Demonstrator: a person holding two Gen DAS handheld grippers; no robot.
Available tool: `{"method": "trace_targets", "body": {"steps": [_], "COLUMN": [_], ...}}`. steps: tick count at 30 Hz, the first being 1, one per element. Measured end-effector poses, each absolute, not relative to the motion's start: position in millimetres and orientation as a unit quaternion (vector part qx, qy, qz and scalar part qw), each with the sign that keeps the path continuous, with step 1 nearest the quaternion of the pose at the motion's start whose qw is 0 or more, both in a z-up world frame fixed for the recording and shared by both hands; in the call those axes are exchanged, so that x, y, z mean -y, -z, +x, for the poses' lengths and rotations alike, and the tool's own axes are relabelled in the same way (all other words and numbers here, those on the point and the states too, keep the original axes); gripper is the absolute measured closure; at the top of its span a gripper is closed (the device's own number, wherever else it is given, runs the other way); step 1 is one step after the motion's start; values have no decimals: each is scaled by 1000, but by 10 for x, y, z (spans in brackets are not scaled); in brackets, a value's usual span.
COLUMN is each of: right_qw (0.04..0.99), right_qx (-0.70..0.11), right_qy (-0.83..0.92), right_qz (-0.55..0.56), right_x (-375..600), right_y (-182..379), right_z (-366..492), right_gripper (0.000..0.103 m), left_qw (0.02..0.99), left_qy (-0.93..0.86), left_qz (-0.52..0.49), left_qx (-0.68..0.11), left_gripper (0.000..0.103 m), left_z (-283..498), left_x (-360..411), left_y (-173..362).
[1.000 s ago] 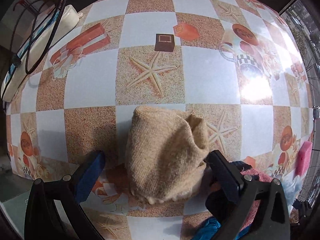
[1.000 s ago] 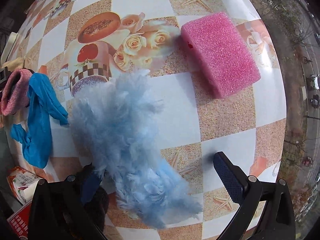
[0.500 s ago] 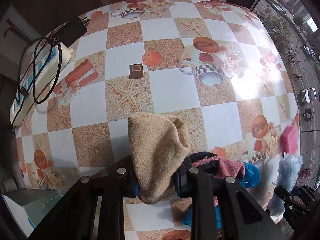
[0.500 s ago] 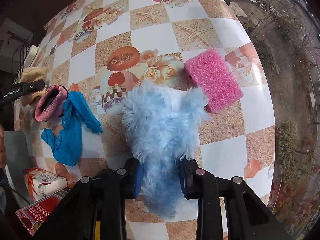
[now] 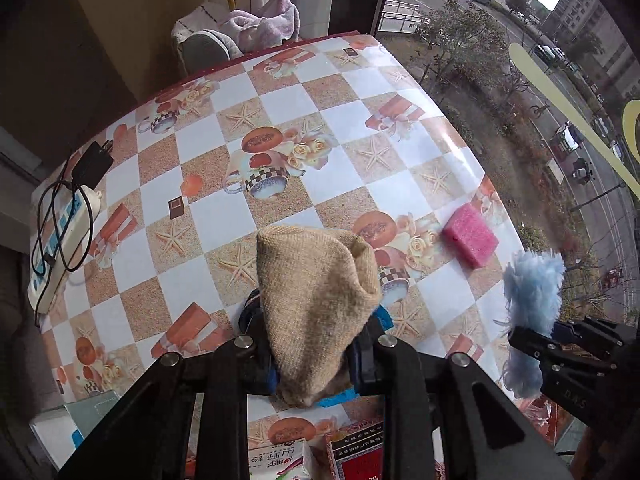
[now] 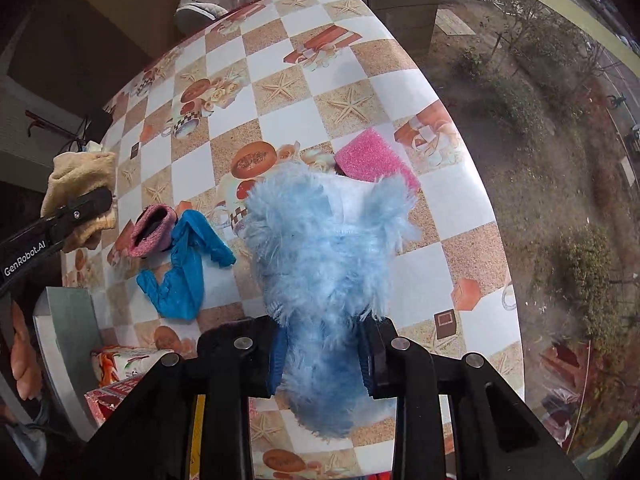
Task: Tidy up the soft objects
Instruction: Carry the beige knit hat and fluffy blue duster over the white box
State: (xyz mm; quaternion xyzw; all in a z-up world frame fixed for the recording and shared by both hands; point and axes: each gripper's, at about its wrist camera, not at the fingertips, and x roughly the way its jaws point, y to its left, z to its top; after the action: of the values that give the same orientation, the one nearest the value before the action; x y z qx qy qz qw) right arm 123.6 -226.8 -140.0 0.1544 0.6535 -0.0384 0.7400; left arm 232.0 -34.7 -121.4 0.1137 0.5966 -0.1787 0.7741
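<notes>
Since a second ago both grippers have gone from standing wide open around their items to being clamped on them and lifted clear of the table. Left wrist view: the left gripper (image 5: 312,356) is pinching the tan knit piece (image 5: 316,300) at its lower end, jaws nearly closed, cloth bunched between the pads and its open mouth sagging away from them — a low grip that is letting the rest hang free of the checkered table (image 5: 280,92). The pink sponge (image 5: 470,236) is lying alone near the table's window-side edge, and a white power strip (image 5: 60,248) is sitting at the opposite edge, out of the way. The right gripper (image 5: 554,334) is showing at the frame's side with pale fluff in it. Right wrist view: the right gripper (image 6: 322,354) is squeezing the fluffy blue item (image 6: 324,264) around its narrower part, jaws close together but held apart by compressed pile; the fuzzy top is covering part of the pink sponge (image 6: 370,158) from view. On the table, the blue cloth (image 6: 182,264) and the pink knit piece (image 6: 150,230) are touching each other — likely waiting their turn. Some boxes (image 6: 120,372) are sitting at the near edge.
</notes>
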Motion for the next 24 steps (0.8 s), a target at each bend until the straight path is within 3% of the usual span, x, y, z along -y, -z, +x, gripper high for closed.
{"method": "trace_targets", "body": {"steps": [14,24], "right_qw": [744,735], "right_qx": [-641,-648], "right_qy": [93,117], "right_qz": [167,161], "right_x": [2427,2457], "right_y": [1093,998], "right_z": [625,139], "right_gripper": [71,71], "left_qw": [744,703], "left_qy": [321,405], "left_qz": [168,221], "left_qx": [-562,-541], "left_gripper": [75,75], "left_z": [1292,446], "left_x": [1097,1203], "left_y": [762,634]}}
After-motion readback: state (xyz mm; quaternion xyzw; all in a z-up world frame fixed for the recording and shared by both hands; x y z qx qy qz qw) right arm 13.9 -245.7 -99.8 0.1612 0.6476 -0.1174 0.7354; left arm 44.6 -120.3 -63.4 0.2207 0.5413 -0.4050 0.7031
